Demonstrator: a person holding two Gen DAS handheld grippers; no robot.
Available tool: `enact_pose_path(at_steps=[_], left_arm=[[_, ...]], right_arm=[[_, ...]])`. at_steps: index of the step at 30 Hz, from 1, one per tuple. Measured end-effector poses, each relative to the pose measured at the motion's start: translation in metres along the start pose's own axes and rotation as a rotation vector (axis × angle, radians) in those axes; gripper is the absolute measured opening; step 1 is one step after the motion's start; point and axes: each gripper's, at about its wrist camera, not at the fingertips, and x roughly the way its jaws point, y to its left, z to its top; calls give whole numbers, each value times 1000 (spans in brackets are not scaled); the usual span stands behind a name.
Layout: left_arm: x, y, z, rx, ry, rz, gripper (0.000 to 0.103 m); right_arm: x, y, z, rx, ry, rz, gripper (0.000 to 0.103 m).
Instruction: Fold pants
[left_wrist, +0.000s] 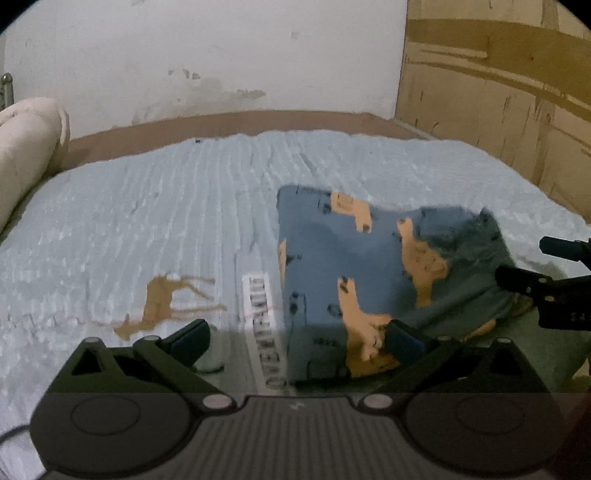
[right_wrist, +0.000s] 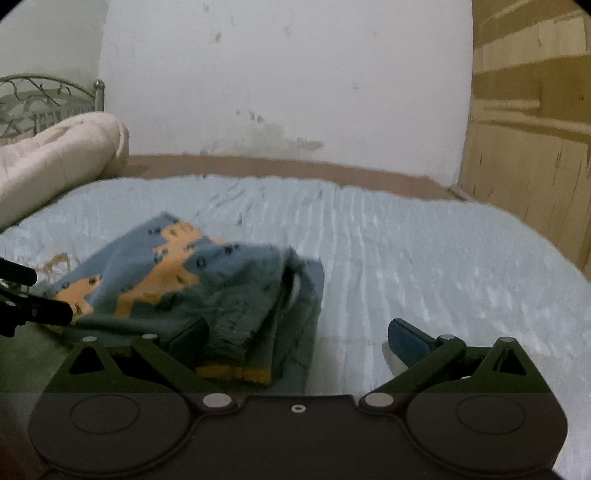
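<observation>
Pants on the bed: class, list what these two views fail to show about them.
- Near edge of the pants: left wrist view, hidden behind the left gripper.
- Waistband and leg ends: blurred in both views.
- Layers underneath: right wrist view, covered by the top fold; right gripper hides the near corner.

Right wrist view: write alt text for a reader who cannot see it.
Folded blue pants with orange print lie on a pale blue bedspread, in front of the open right gripper, whose left finger is at the pants' near edge. The left gripper enters at the left edge. A cream bolster lies by the white wall.
</observation>
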Motion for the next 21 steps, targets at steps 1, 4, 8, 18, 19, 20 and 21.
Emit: enact_pose_path(at_steps=[1,4,8,18,19,20,21], left_arm=[[-2,-1,3,-4,-7,-1,102],[7,-2,20,-22,-14,22,102],[34,1,44,-54,5,44,102],[95,24,68,-156,92,4,102],[95,25,68,-160,92,5,102],[93,26,68,-162,90,6,102],[90,26,67,-162,84,7,102]], right_arm=[[0,0,4,-2,-13,-2,102],[10,-1,16,-8,-23,-25,102],[33,-6,28,-2,8,-102,102],[69,-37,33,114,88,-116,102],[68,-37,33,113,82,-115,102],[67,-37,33,114,74,-112,102],[63,-36,33,117,61,-106,102]])
